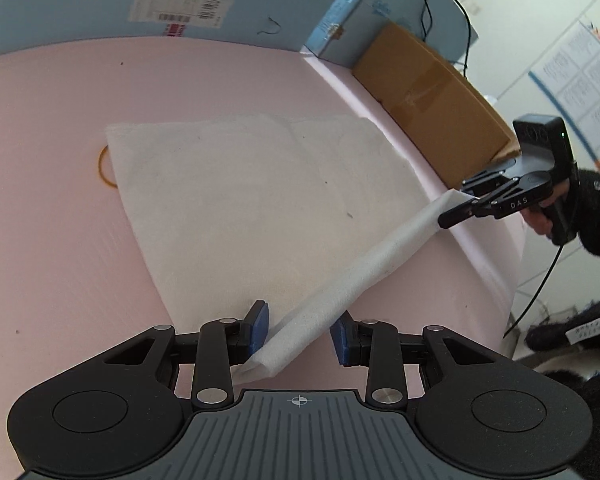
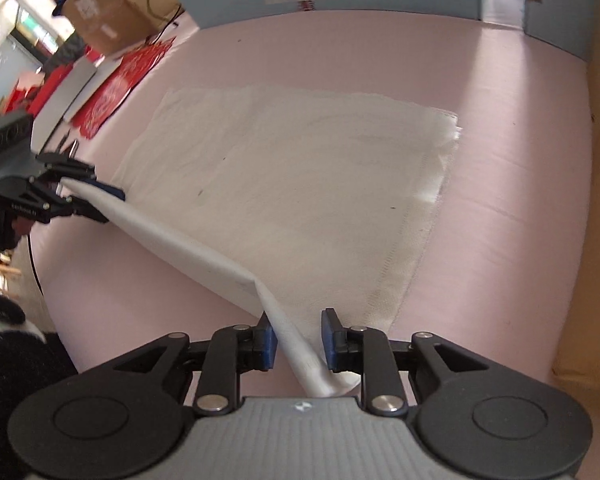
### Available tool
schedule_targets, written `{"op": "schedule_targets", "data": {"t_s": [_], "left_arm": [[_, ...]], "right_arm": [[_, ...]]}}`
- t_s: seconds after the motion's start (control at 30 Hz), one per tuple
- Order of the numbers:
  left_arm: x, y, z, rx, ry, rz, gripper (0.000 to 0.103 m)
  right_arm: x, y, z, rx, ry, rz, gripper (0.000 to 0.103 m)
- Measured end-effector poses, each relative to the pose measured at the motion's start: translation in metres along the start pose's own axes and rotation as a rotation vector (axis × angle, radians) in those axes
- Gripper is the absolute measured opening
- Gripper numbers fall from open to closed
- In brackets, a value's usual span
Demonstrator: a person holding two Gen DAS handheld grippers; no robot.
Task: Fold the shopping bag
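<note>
White shopping bag (image 1: 260,200) flat on pink foam surface (image 1: 52,200), near edge lifted taut between both tools. Left gripper (image 1: 299,330) jaws wide, fabric running between, neither pad pressing (grip looks absent). Right gripper (image 2: 299,338) likewise parted around its corner. Risk: edge slips out mid-fold, bag sags crooked. Rubber band (image 1: 105,168) peeks from under far corner.

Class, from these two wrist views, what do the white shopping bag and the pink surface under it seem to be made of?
Shopping bag: probably non-woven fabric, matte, with a fuzzy, dimpled texture and a stitched edge. Pink surface: possibly foam sheet, matte, with fine parallel ridges and a thick pale edge; uncertain.
</note>
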State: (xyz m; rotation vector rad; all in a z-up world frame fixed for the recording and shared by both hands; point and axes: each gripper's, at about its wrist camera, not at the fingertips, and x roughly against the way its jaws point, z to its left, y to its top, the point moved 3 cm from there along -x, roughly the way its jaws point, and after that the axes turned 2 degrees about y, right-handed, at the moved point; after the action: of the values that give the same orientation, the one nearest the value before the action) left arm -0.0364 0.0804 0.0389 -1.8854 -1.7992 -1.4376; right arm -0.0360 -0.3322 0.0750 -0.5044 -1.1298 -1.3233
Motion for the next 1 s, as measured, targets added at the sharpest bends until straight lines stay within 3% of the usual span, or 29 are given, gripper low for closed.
{"op": "schedule_targets", "data": {"t_s": [0.1, 0.27, 0.43, 0.53, 0.6, 0.67, 0.77, 0.83, 0.87, 1.0], "left_arm": [[-0.002, 0.001, 0.005, 0.069, -0.016, -0.022, 0.032], [0.001, 0.006, 0.008, 0.156, 0.017, -0.054, 0.033], [-0.006, 0.010, 0.019, 0.281, 0.074, -0.100, 0.034], [-0.009, 0.011, 0.016, 0.303, 0.115, -0.097, 0.034], [-0.011, 0.015, 0.008, 0.281, 0.200, -0.082, 0.035], [-0.014, 0.020, -0.004, 0.228, 0.335, -0.064, 0.040], [-0.023, 0.023, -0.020, 0.084, 0.565, -0.029, 0.071], [-0.034, 0.021, -0.031, -0.057, 0.734, 0.000, 0.079], [-0.037, 0.021, -0.035, -0.104, 0.785, 0.003, 0.082], [-0.035, 0.019, -0.035, -0.117, 0.806, -0.010, 0.082]], "right_arm": [[0.010, 0.009, -0.018, -0.094, 0.008, -0.073, 0.029], [-0.005, 0.013, -0.031, -0.125, -0.084, -0.069, 0.021], [-0.009, 0.003, -0.015, -0.100, -0.163, -0.098, 0.018], [-0.008, -0.002, -0.006, -0.110, -0.193, -0.121, 0.016], [-0.006, -0.005, -0.002, -0.111, -0.217, -0.122, 0.016], [-0.007, -0.005, 0.003, -0.098, -0.250, -0.116, 0.016], [-0.016, 0.000, 0.011, -0.062, -0.325, -0.096, 0.016], [-0.020, -0.001, 0.017, -0.044, -0.375, -0.092, 0.017], [-0.021, -0.002, 0.018, -0.037, -0.388, -0.093, 0.017], [-0.016, -0.001, 0.030, -0.028, -0.494, -0.164, 0.027]]}}
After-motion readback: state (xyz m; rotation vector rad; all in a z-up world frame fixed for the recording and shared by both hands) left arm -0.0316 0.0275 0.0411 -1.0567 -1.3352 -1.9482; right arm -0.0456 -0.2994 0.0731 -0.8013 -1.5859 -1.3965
